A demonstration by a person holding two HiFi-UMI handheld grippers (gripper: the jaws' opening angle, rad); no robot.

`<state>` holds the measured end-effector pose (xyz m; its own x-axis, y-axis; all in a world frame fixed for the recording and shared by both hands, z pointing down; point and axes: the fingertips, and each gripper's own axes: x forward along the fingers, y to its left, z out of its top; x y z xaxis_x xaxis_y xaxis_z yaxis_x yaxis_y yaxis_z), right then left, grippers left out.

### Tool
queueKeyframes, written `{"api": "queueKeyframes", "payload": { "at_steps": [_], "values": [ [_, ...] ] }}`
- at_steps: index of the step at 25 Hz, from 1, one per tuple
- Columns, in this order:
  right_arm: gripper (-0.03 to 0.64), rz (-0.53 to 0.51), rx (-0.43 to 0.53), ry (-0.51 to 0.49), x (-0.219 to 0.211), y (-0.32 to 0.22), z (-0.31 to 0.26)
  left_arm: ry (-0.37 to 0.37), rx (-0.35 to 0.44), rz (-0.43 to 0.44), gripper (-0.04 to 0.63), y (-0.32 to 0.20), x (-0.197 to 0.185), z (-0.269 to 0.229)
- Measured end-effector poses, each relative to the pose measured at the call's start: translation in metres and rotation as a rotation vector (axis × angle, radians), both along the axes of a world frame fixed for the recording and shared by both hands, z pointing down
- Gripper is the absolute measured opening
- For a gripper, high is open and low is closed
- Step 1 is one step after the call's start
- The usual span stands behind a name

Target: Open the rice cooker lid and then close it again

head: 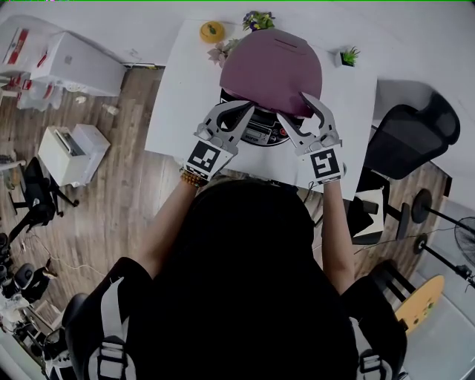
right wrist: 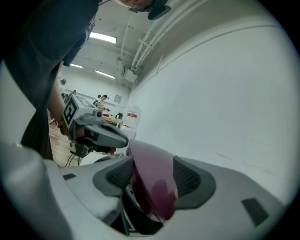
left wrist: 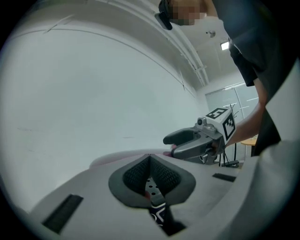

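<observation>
The rice cooker (head: pixel 261 134) stands on the white table (head: pixel 178 111), and its mauve lid (head: pixel 271 70) is swung up, tilted over the body. My right gripper (head: pixel 295 110) holds the lid's front right rim. In the right gripper view the lid's edge (right wrist: pixel 152 180) sits pinched between the pads of my right gripper (right wrist: pixel 152 173). My left gripper (head: pixel 249 110) is at the lid's front left rim. Its tips meet, and the lid (left wrist: pixel 124 157) shows just beyond my left gripper (left wrist: pixel 150 157). Each gripper sees the other: the right gripper (left wrist: pixel 190 140) and the left gripper (right wrist: pixel 101 133).
A yellow object (head: pixel 211 31) and small potted plants (head: pixel 257 20) (head: pixel 347 56) stand at the table's far edge. A black office chair (head: pixel 412 141) is to the right and a white printer-like box (head: pixel 70 152) sits on the wooden floor to the left.
</observation>
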<state>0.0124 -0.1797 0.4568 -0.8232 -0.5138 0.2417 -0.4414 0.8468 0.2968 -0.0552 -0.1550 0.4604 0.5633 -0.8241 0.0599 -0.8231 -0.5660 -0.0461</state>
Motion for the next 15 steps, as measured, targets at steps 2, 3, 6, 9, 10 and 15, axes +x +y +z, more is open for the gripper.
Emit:
{"api": "queueKeyframes", "payload": {
  "at_steps": [2,3,6,9,10,15],
  "values": [
    [0.258,0.008,-0.012,0.016,0.001,0.002,0.006,0.019,0.014,-0.021,0.021,0.0,-0.008,-0.008],
    [0.258,0.012,-0.012,0.024,0.001,0.003,0.008,0.021,0.007,-0.039,0.021,-0.001,-0.013,-0.01],
    [0.257,0.015,-0.021,0.048,-0.001,0.006,0.016,-0.015,-0.095,-0.121,0.021,-0.012,-0.033,-0.002],
    [0.258,-0.012,-0.076,0.099,-0.003,0.008,0.032,-0.068,-0.21,-0.144,0.021,-0.022,-0.043,0.01],
    [0.257,-0.023,-0.099,0.12,-0.003,0.009,0.039,-0.104,-0.246,-0.133,0.021,-0.024,-0.043,0.015],
    [0.256,-0.051,-0.149,0.187,-0.005,0.01,0.056,-0.336,-0.424,-0.062,0.021,-0.029,-0.038,0.042]
  ]
}}
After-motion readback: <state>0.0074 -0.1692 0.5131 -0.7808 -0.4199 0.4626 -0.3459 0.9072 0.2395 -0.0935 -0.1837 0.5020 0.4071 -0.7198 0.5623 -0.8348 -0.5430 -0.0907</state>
